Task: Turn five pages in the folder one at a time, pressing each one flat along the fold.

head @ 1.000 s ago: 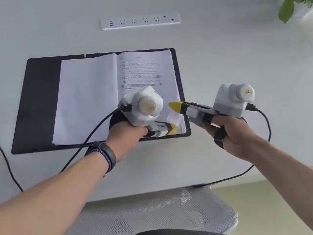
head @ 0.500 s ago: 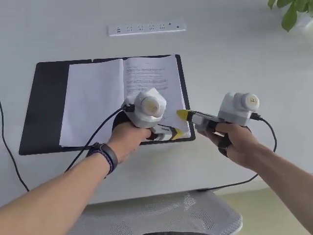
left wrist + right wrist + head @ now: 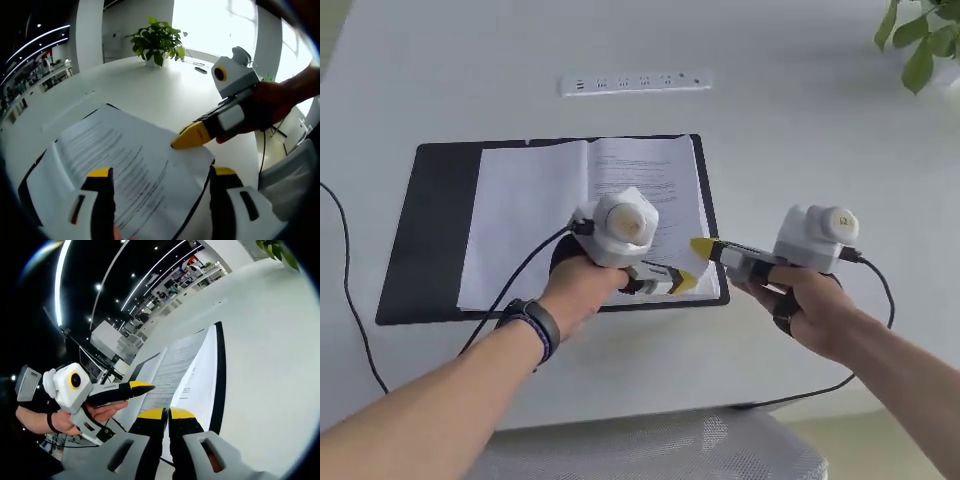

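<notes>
Folder (image 3: 430, 230) lies open on the desk (image 3: 800, 130), its near right corner under both grippers. Left gripper (image 3: 672, 281) is over the printed page's (image 3: 645, 185) corner, jaws wide apart. Right gripper (image 3: 704, 246) has its jaws together, tip at that page's right edge, just beside the left one.

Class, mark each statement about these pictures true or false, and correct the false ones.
1. The folder lies open on the table. True.
2. The left hand-held gripper has its jaws shut. False: they stand wide apart.
3. The right hand-held gripper has its jaws together. True.
4. The power strip lies on the folder. False: it lies on the table beyond it, apart.
5. Both showing pages carry print. False: the left page looks blank; the right page is printed.
</notes>
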